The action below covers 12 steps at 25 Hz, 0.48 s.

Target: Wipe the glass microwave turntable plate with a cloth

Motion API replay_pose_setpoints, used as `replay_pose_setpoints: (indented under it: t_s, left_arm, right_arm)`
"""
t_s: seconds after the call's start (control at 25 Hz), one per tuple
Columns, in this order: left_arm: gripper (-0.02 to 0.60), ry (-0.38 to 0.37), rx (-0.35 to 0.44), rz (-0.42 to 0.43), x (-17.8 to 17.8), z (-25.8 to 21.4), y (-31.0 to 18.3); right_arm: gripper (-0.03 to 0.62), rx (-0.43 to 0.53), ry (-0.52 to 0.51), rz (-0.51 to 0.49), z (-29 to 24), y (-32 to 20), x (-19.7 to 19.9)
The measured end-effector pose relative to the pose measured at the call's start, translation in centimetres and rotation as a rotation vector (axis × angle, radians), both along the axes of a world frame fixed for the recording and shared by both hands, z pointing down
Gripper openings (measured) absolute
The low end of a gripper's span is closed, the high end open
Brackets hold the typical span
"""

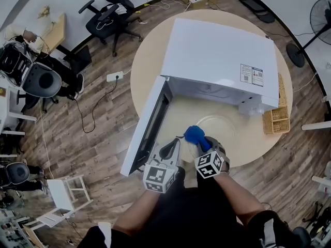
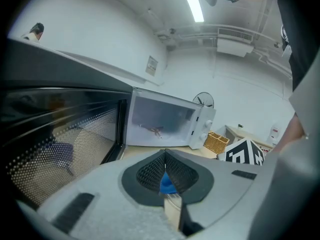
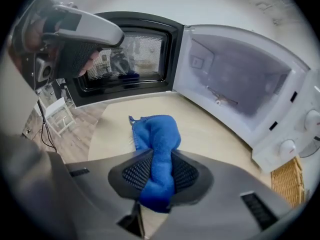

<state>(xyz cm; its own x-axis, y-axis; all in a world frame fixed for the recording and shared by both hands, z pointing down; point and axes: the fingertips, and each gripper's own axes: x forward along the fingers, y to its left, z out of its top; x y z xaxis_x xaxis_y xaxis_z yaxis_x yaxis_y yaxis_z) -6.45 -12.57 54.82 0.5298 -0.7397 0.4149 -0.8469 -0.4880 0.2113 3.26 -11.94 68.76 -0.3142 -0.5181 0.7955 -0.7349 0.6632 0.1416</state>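
The glass turntable plate (image 1: 220, 124) lies flat on the round table (image 1: 150, 61) in front of the white microwave (image 1: 217, 50), whose door (image 1: 150, 128) stands swung out to the left. My right gripper (image 1: 202, 143) is shut on a blue cloth (image 1: 195, 134) at the plate's left edge. In the right gripper view the cloth (image 3: 157, 149) bulges out ahead of the right gripper (image 3: 157, 179) over the tabletop. My left gripper (image 1: 173, 148) hovers just left of it, shut, its pads (image 2: 150, 171) meeting with nothing clearly between them. I cannot make out the plate in either gripper view.
The microwave cavity (image 3: 240, 79) is open and bare inside. A wicker basket (image 1: 276, 119) stands on the table right of the microwave. Office chairs (image 1: 111, 14), a white stool (image 1: 64, 195), cables and a fan (image 1: 320, 14) stand on the wood floor around the table.
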Motion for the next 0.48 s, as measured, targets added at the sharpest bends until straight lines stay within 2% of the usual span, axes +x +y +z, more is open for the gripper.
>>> replay_pose_setpoints:
  t_s: [0.2,0.48]
  left_arm:
    - [0.006,0.001,-0.001,0.027,0.9,0.0,0.0]
    - [0.005,0.009,-0.004,0.054,2.0,0.1,0.2]
  right_arm:
    - [0.092,0.005,0.044,0.077,-0.1,-1.1,3.5]
    - [0.092,0.027,0.128,0.238,-0.1,-2.9,11.4]
